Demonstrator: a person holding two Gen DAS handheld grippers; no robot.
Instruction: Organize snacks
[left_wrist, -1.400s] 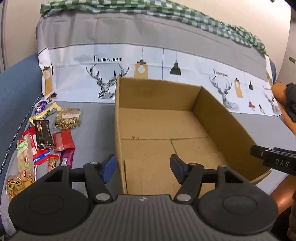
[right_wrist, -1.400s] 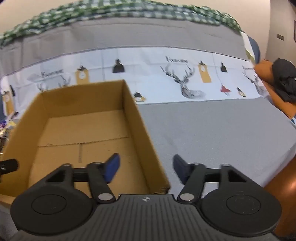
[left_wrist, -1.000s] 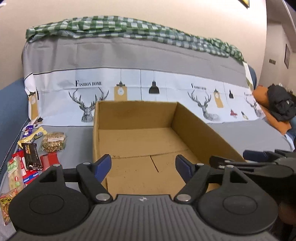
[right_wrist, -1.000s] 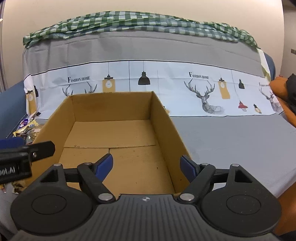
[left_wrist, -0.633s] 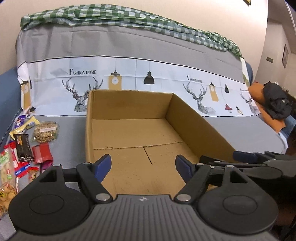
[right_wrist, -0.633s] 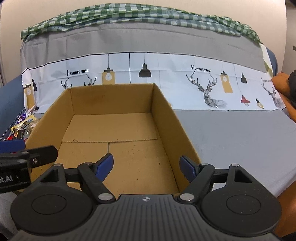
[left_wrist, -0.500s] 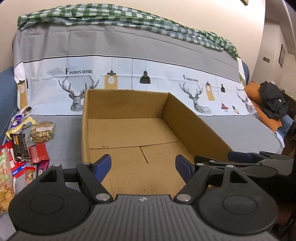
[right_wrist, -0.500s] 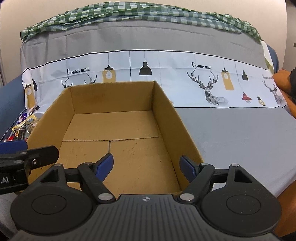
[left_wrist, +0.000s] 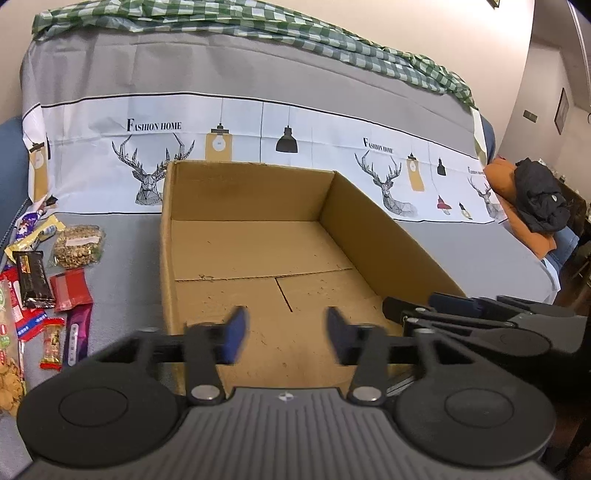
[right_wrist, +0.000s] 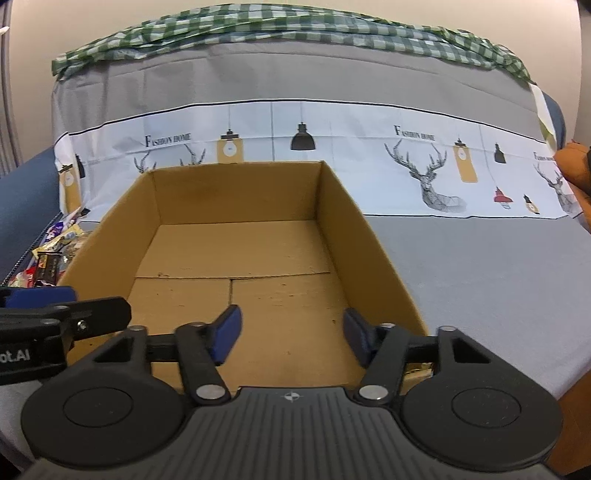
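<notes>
snacks (left_wrist: 48, 280): small sealed packets, loose heap at left edge of grey-covered sofa seat (left_wrist: 122, 251), just beside cardboard box (left_wrist: 258, 206). judged light, crinkly, slippery film, contents crushable; pinch each flat body near an end seam. box empty, stiff, open-topped. left gripper (left_wrist: 284, 334) and right gripper (right_wrist: 291, 334) hover over box's near end, jaws just closing, nothing between them.
</notes>
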